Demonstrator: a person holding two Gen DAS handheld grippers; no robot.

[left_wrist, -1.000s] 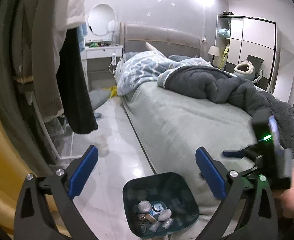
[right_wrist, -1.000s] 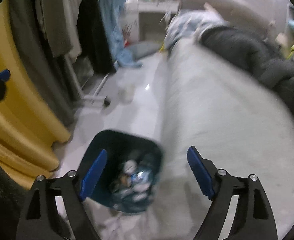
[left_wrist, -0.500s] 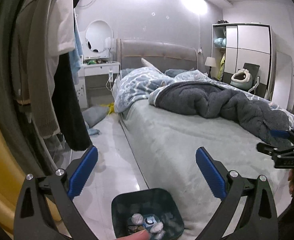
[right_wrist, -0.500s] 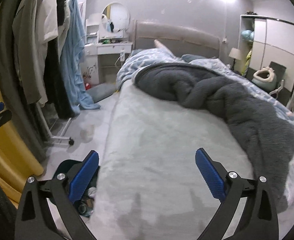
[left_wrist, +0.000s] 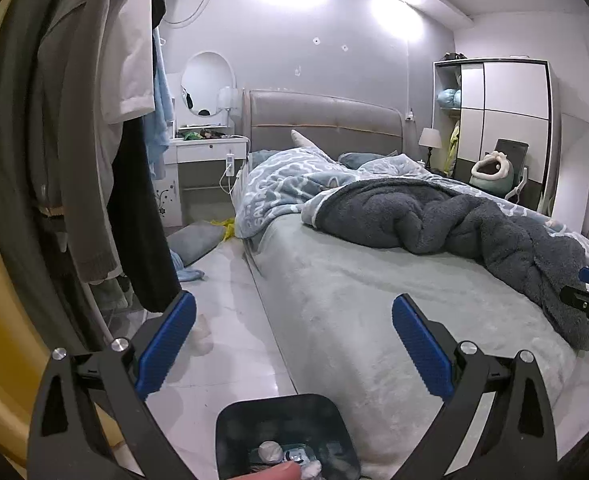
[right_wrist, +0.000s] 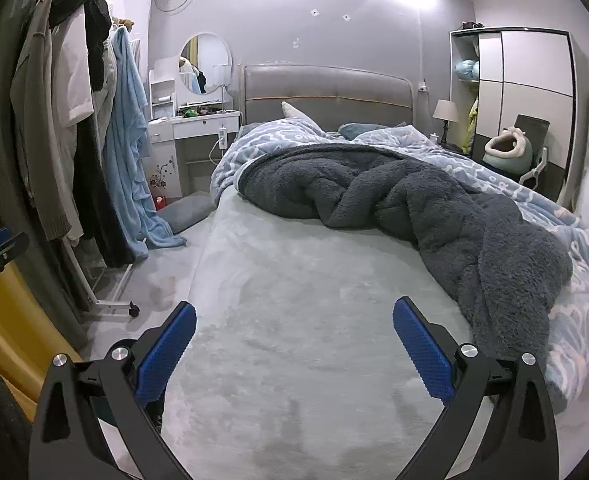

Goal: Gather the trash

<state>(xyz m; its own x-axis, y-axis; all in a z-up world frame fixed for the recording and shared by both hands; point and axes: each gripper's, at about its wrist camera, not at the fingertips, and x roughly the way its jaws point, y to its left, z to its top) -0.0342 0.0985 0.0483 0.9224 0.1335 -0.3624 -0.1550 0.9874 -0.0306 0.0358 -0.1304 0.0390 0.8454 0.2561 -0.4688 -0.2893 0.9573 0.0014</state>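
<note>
Between your left gripper's spread blue pads, which grip nothing, sits the dark bin on the pale floor, hard against the side of the bed. Its rim shows at the bottom edge of the left wrist view, and crumpled trash lies inside; what the pieces are is hard to tell at this angle. A fingertip pokes in just below the bin.

Your right gripper is likewise released, its blue pads wide apart and hovering over the grey-green sheet with nothing between them. From that side the bin is hidden behind the gripper's left arm.

Further out, a dark fleece blanket lies bunched across the bed over a blue patterned duvet. Along the left side hangs a rack of clothes with a light blue robe trailing to the floor. Beyond it stand a white dressing table and a round mirror, and a wardrobe fills the far right corner.
</note>
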